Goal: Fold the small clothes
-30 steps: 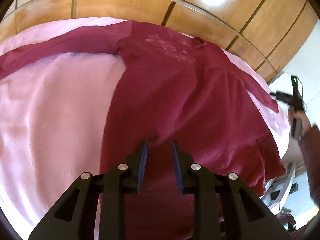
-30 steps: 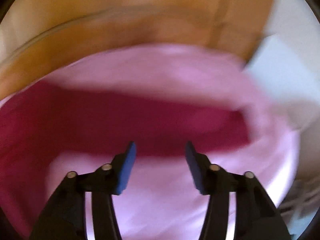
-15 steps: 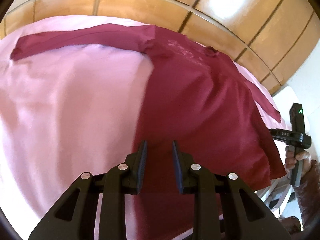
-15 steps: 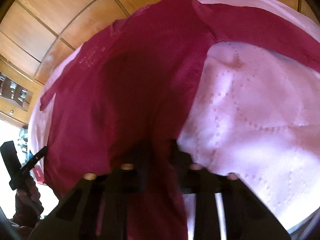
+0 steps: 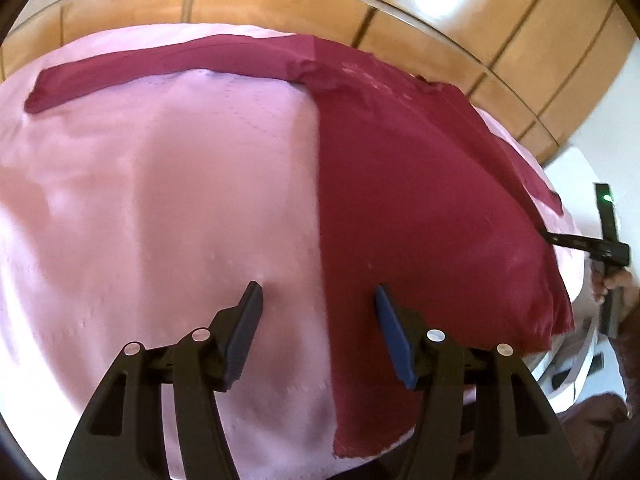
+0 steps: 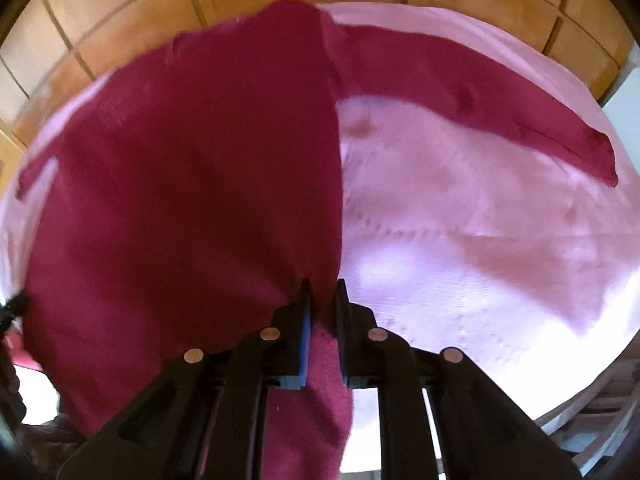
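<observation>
A dark red long-sleeved child's garment (image 5: pixel 420 200) lies spread on a pale pink quilted bedcover (image 5: pixel 160 208) before a glossy panelled wooden wall (image 5: pixel 460 20). In the left wrist view its body runs down the right half of the bed to the near edge, one sleeve stretched away to the left along the far side, the other trailing off to the right. The left gripper (image 5: pixel 318 312) hovers over the garment's straight left edge, its fingers (image 5: pixel 246 332) spread, having just been opening; the cloth's edge lies below the gap but neither finger presses on it. At the far right of that view a hand (image 5: pixel 618 284) holds the handle of the other gripper at the bed's side. In the right wrist view the right gripper (image 6: pixel 322 308) has its fingers (image 6: pixel 304 336) almost pressed together, pinching the garment's side edge, with fabric bunched between them and hanging down below. From there the cloth fans out over the left of the bedcover, while one sleeve reaches across the pink surface to the right
</observation>
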`<action>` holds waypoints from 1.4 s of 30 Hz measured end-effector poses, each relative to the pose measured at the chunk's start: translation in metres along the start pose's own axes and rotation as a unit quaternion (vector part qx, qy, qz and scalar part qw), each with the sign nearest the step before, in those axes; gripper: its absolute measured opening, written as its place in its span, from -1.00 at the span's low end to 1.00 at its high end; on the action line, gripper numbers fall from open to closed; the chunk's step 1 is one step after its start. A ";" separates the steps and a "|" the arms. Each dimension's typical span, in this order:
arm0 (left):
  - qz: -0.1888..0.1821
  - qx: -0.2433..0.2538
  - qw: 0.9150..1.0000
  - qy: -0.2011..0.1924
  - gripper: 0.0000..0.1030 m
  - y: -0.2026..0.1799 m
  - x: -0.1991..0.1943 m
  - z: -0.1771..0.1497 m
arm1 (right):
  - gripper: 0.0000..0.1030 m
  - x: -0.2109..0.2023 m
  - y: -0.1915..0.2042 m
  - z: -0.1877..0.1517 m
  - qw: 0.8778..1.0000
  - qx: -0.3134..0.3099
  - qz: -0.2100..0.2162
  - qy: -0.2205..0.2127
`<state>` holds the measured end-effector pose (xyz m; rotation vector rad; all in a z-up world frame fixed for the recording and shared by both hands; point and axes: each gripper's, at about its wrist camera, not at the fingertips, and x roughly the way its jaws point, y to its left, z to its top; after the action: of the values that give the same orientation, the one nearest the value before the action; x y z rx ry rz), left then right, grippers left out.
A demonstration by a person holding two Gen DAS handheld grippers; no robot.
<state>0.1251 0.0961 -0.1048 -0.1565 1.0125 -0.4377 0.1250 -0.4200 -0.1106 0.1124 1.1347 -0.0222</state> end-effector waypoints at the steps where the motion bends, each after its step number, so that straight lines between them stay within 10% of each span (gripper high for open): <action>1: -0.009 -0.001 1.000 0.003 0.10 -0.001 0.000 -0.001 | -0.74 0.001 0.001 -0.001 1.000 -0.001 -0.004 -0.002; 5: -0.025 0.011 1.000 0.012 -0.21 -0.007 0.003 -0.003 | -0.05 -0.006 0.002 0.001 0.999 -0.004 -0.042 -0.013; 7: -0.021 0.027 0.999 0.022 -0.78 -0.013 0.008 -0.006 | 0.01 -0.019 0.002 0.003 0.998 0.002 -0.041 -0.036; 9: -0.028 0.035 0.999 0.019 -0.88 -0.016 0.006 -0.011 | 0.14 -0.027 0.015 0.007 0.998 0.003 -0.030 -0.063; 18: -0.051 0.020 0.998 0.036 -0.89 -0.005 -0.014 -0.029 | 0.32 -0.017 0.112 0.022 0.991 -0.067 0.027 -0.111; 24: 0.003 -0.087 0.996 -0.034 -0.30 0.052 -0.034 0.008 | 0.36 0.001 0.166 0.020 0.987 -0.093 0.066 -0.116; 30: 0.149 -0.207 0.961 -0.110 -0.15 0.147 -0.055 0.061 | 0.54 0.027 0.196 0.012 0.982 -0.130 0.050 -0.128; 37: 0.184 -0.332 0.915 -0.140 -0.14 0.247 -0.055 0.105 | 0.71 0.037 0.189 0.007 0.980 -0.117 0.057 -0.153; 42: 0.193 -0.354 0.904 -0.146 -0.14 0.276 -0.040 0.137 | 0.73 0.038 0.192 0.007 0.979 -0.122 0.049 -0.157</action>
<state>0.3006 0.3526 -0.0911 -0.6423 0.8382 0.3297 0.1620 -0.2288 -0.1269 -0.0531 0.8080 0.1806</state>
